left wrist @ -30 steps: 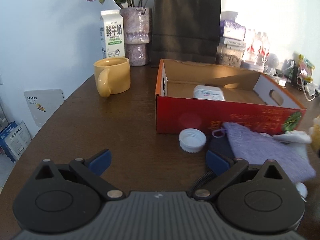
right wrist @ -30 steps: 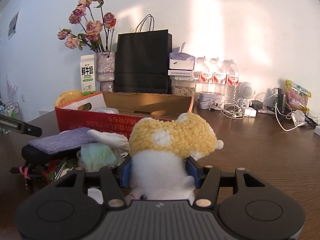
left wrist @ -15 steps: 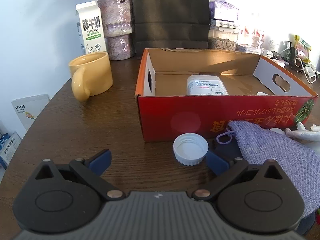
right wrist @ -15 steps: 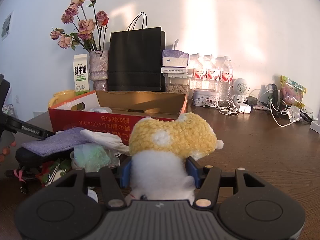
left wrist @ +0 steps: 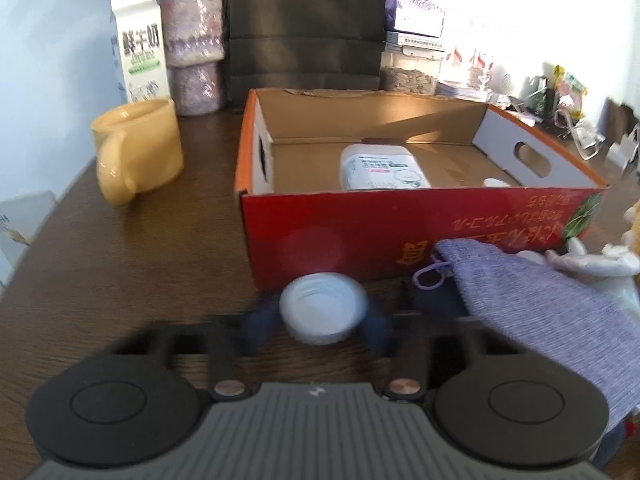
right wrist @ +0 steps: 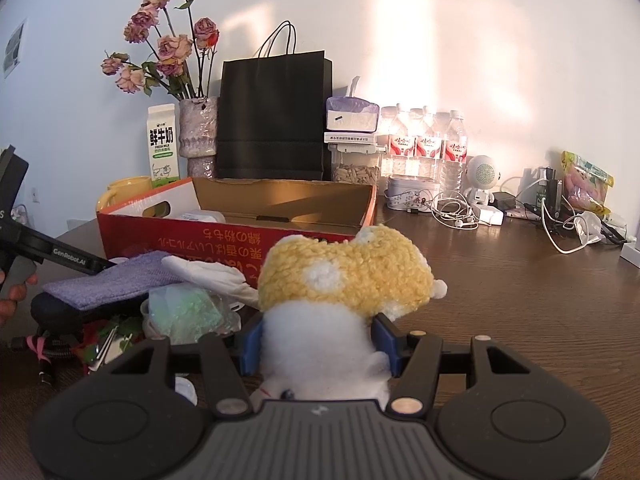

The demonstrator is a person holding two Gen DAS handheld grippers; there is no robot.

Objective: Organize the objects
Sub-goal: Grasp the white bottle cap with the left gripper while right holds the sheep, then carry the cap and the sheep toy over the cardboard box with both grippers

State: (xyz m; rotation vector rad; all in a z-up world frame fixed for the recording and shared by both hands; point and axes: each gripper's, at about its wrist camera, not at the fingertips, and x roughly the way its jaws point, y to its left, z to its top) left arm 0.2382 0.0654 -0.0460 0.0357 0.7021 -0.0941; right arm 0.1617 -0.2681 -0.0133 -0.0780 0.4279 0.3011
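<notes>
A white screw cap [left wrist: 322, 304] lies on the brown table in front of the red cardboard box [left wrist: 360, 236]. My left gripper [left wrist: 318, 326] is closing on the cap, and its blurred blue pads touch the cap's two sides. Inside the box lies a white bottle [left wrist: 382, 170] on its side. A purple knit pouch [left wrist: 540, 308] rests just right of the cap. In the right wrist view my right gripper [right wrist: 316, 340] is shut on a yellow and white plush toy [right wrist: 344, 276], held near the box's [right wrist: 200, 236] front wall.
A yellow mug [left wrist: 140, 152], a milk carton [left wrist: 140, 56], a vase [left wrist: 194, 48] and a black paper bag [left wrist: 304, 20] stand behind and left of the box. Water bottles [right wrist: 424, 148] and tangled cables [right wrist: 460, 216] line the back right. A plastic bag [right wrist: 184, 312] lies among small clutter beside the plush.
My left gripper moved forward to the white cap, and its wide-open jaws have come in onto the cap's sides. The right gripper keeps still with the plush.
</notes>
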